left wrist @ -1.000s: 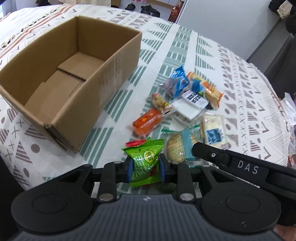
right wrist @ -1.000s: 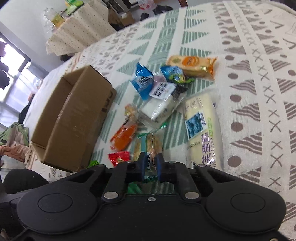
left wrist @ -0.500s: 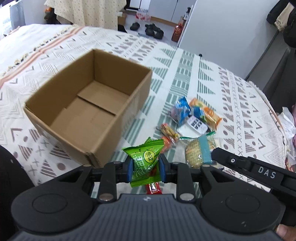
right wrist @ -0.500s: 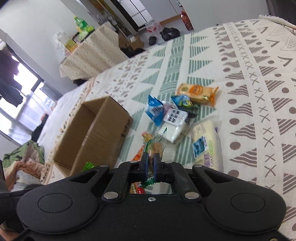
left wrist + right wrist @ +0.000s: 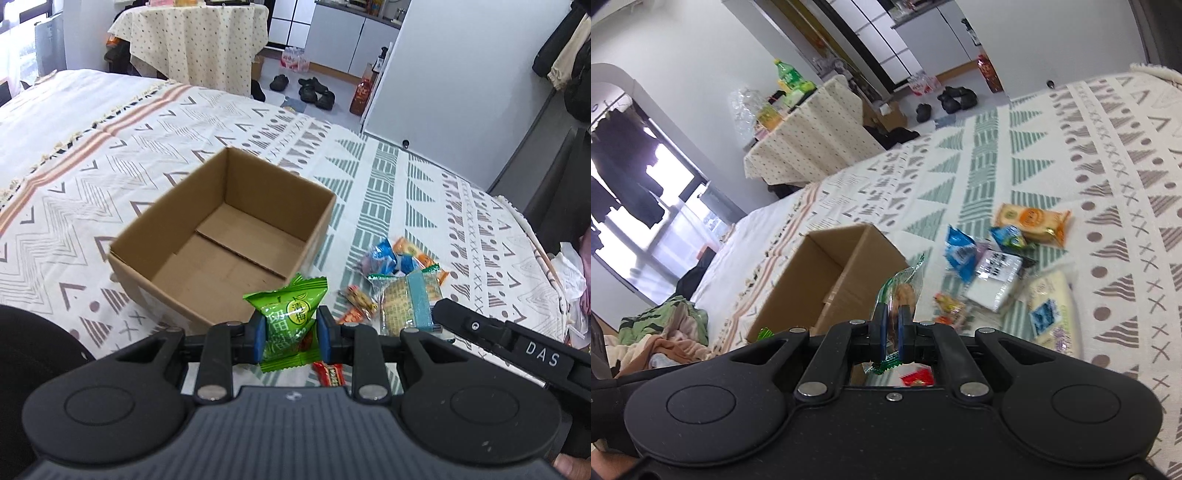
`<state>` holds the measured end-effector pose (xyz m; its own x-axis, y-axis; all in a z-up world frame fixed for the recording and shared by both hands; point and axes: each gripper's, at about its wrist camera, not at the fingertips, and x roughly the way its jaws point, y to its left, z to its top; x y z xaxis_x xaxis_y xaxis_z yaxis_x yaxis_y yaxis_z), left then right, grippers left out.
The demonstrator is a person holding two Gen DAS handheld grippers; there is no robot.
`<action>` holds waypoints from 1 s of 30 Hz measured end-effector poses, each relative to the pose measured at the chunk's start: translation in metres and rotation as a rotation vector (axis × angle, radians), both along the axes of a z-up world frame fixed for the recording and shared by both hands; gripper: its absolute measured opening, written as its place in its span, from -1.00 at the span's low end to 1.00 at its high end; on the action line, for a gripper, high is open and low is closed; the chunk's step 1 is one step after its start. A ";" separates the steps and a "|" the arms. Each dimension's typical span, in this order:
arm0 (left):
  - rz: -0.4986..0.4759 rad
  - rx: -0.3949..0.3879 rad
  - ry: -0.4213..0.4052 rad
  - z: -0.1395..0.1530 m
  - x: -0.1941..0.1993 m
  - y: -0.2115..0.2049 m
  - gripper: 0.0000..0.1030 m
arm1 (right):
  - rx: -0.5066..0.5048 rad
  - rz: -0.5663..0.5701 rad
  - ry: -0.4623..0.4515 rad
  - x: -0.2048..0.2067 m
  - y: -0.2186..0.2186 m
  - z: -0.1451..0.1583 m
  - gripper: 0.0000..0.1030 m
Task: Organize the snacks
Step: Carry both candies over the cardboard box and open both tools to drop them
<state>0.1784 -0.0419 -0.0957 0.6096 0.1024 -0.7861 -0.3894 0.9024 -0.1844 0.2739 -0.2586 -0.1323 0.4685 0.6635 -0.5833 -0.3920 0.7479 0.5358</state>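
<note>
Left hand-held gripper (image 5: 289,339): clenched on a green snack packet (image 5: 287,320), lifted near the cardboard box (image 5: 221,236).
Right hand-held gripper (image 5: 892,330): grasping a clear biscuit packet (image 5: 902,291).
Remaining snacks (image 5: 997,258): lying on the patterned bedspread (image 5: 388,184), beside the box.

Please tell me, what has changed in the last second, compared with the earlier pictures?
Both grippers have risen from the bedspread. The right gripper lifted the clear biscuit packet off the pile. The left gripper keeps its green packet. The cardboard box and the other snacks have not moved.
</note>
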 end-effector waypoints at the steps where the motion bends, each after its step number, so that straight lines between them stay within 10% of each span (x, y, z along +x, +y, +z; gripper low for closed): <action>1: 0.003 0.000 -0.001 0.001 -0.001 0.003 -0.47 | 0.000 0.005 -0.008 -0.001 0.002 0.002 -0.89; 30: 0.135 -0.050 -0.001 0.000 -0.011 0.090 -0.47 | 0.071 0.049 -0.120 -0.013 0.090 0.028 -0.90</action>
